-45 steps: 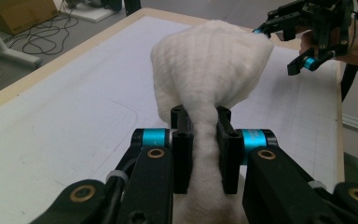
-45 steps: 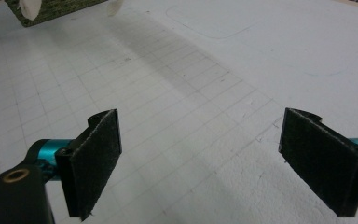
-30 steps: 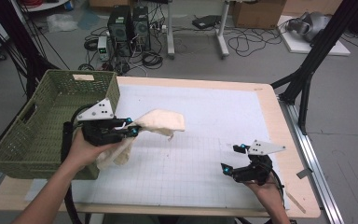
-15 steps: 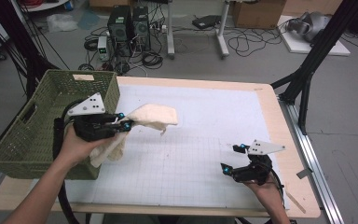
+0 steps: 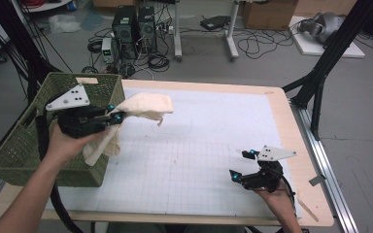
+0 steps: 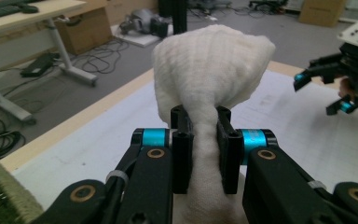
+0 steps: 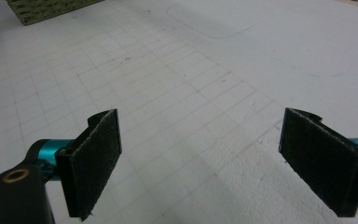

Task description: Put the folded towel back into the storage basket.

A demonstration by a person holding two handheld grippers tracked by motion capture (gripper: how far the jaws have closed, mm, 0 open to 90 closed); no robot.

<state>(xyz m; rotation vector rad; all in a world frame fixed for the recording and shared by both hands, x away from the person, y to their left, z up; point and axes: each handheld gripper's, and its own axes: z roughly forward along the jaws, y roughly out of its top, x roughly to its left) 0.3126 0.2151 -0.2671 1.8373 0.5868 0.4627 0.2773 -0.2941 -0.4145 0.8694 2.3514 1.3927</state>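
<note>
One cream towel [image 5: 141, 106] hangs pinched in the left gripper [image 5: 116, 116], lifted beside the green basket [image 5: 14, 150] at nine o'clock. Right gripper [image 5: 238, 165] rests wide open and empty at five o'clock. Trailing folds could snag the basket rim and slip free.

Even, soft indoor light, faint shadows; close foreground slightly blurred in both gripper views.
</note>
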